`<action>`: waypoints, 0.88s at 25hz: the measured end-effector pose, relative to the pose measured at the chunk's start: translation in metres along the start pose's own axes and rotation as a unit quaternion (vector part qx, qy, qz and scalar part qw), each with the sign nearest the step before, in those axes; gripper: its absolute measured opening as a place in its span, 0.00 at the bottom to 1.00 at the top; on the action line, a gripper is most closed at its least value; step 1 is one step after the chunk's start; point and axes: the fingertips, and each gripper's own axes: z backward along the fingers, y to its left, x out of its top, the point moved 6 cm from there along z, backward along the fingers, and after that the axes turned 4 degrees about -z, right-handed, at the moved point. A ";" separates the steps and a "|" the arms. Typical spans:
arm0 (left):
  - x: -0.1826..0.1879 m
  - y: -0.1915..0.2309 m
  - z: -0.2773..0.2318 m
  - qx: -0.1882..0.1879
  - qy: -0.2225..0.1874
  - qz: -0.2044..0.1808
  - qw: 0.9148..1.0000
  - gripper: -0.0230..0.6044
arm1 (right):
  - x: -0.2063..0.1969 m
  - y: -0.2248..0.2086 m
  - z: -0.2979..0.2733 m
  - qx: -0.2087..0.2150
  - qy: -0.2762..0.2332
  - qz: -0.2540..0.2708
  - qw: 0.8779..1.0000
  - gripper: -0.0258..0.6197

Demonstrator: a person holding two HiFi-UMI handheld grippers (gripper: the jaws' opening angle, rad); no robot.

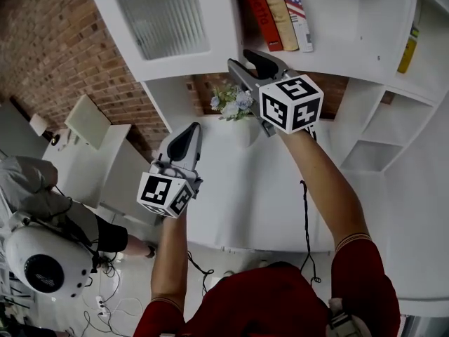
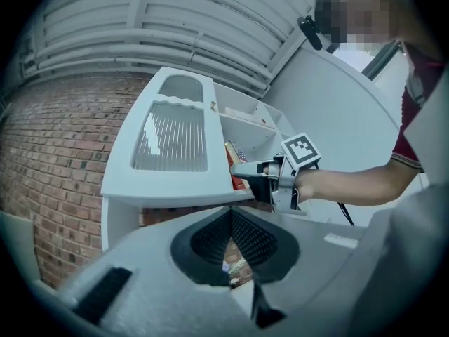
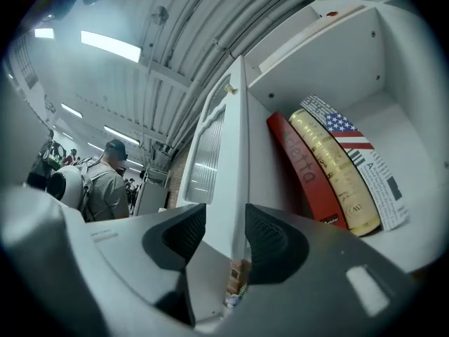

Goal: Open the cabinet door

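In the head view the door (image 1: 172,20) stands swung well out from the cabinet (image 1: 351,41), with the books (image 1: 277,9) bared on the shelf, so the job looks about done. The right claw (image 1: 245,58) sits at the door's free edge and the left claw (image 1: 191,133) hangs lower, touching nothing. The flowers (image 1: 231,104) stand just beneath the right claw, so dropping that hand carelessly could brush them over. In the left gripper view the left claw (image 2: 230,220) is closed on nothing, its pads meeting. The door (image 2: 172,146) spreads broadside above it, with the right claw (image 2: 242,170) at the door's lower corner. A lift of the left hand could knock the door's underside and swing it. In the right gripper view the right claw (image 3: 224,222) has its jaws apart with the door's (image 3: 224,153) thin edge between them, and as far as I can judge the pads do not clamp it. The main risk is here: if the claw draws off sideways and not straight back, a pad would likely catch that edge and drag the door back toward shut. A push forward could strike the books (image 3: 330,174).
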 end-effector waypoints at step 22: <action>-0.012 0.001 0.004 -0.029 -0.007 0.022 0.999 0.04 | 0.005 0.006 -0.003 -0.012 0.022 0.012 1.000 0.19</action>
